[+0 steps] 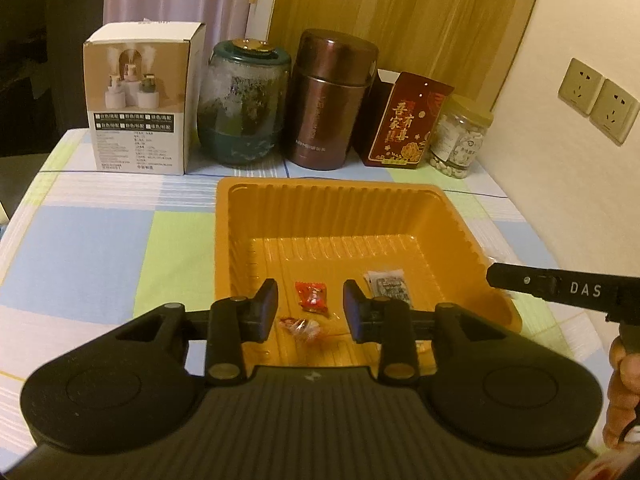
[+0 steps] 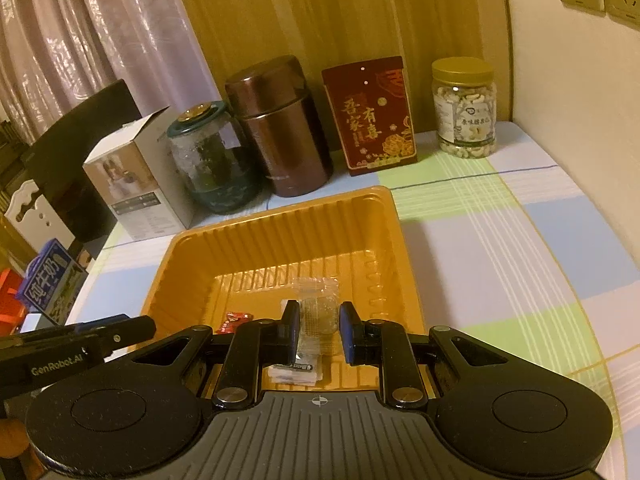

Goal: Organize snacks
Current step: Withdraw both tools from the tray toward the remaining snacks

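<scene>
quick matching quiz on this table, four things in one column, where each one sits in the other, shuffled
Things:
1. red candy
2. nut jar
3. white box
4. brown canister

Places:
a. left end of the back row
b. in the tray
c. between the glass jar and the red box
d. right end of the back row, by the wall

Pairs: 1-b, 2-d, 3-a, 4-c
</scene>
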Tool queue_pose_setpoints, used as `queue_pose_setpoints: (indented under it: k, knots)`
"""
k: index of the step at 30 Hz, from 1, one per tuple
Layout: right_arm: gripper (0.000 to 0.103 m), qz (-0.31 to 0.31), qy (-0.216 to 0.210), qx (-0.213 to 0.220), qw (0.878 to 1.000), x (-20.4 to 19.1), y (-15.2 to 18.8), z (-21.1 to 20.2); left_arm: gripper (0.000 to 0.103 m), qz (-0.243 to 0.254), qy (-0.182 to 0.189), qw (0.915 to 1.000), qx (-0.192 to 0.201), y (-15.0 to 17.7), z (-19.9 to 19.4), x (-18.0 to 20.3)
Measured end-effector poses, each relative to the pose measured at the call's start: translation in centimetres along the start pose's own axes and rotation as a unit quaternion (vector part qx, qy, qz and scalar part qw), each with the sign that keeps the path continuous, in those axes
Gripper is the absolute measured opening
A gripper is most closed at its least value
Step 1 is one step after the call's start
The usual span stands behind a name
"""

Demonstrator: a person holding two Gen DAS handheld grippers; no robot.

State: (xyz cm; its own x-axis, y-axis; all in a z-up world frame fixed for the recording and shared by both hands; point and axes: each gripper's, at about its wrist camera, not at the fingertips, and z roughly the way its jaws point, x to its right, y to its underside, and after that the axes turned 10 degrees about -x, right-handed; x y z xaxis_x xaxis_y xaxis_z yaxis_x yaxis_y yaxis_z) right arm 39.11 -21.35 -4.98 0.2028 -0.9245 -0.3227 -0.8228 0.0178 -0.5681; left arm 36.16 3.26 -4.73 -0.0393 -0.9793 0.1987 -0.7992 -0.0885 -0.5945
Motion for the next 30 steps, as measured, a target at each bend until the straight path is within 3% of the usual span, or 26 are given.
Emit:
queue_pose_setpoints:
  k: [14, 17, 19, 30]
  knots:
    - [0.022, 0.010, -0.011, -0.001, 1.000, 0.4, -0.5, 0.5, 0.035, -0.001, 0.011, 0.9999, 0.005, 0.8, -1.8, 0.2]
    - [0.034, 0.017, -0.016, 0.003, 1.000, 0.5, -0.5, 0.4, 0.044, -0.003, 0.011, 0.9999, 0.008, 1.2, -2.3, 0.2]
    - [0.057, 0.023, -0.013, 0.018, 0.999, 0.7, -0.3, -0.2, 0.049, -0.008, 0.012, 0.9998, 0.013, 1.6, -2.8, 0.1]
    - [0.057, 0.076, -0.010, 0.032, 0.997, 2.5, 3.1, -5.8, 0.052, 0.001, -0.012, 0.9997, 0.023, 5.7, -7.5, 0.9]
